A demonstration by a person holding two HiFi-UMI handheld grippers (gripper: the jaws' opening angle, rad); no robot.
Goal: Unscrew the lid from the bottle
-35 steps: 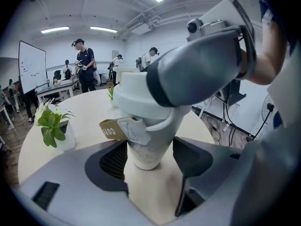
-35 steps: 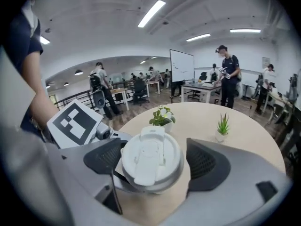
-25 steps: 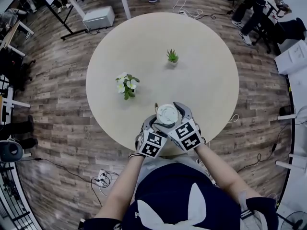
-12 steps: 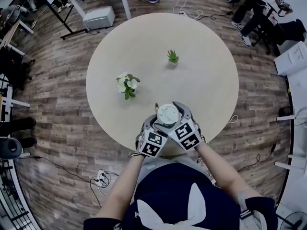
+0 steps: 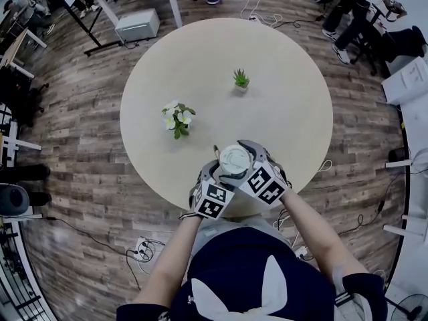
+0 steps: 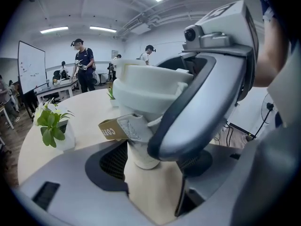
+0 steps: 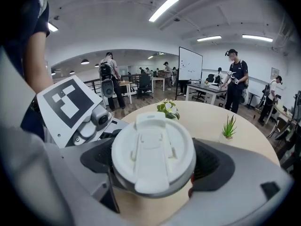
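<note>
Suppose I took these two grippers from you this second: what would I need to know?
Left gripper: shut on the body of the bottle, low down.
Right gripper: shut around the lid.
The bottle is upright at the near edge of the round table.
Done: both grips are set. The lid is still on; how loose it is cannot be told.
Left: twist the lid free with the right gripper and lift it off.
</note>
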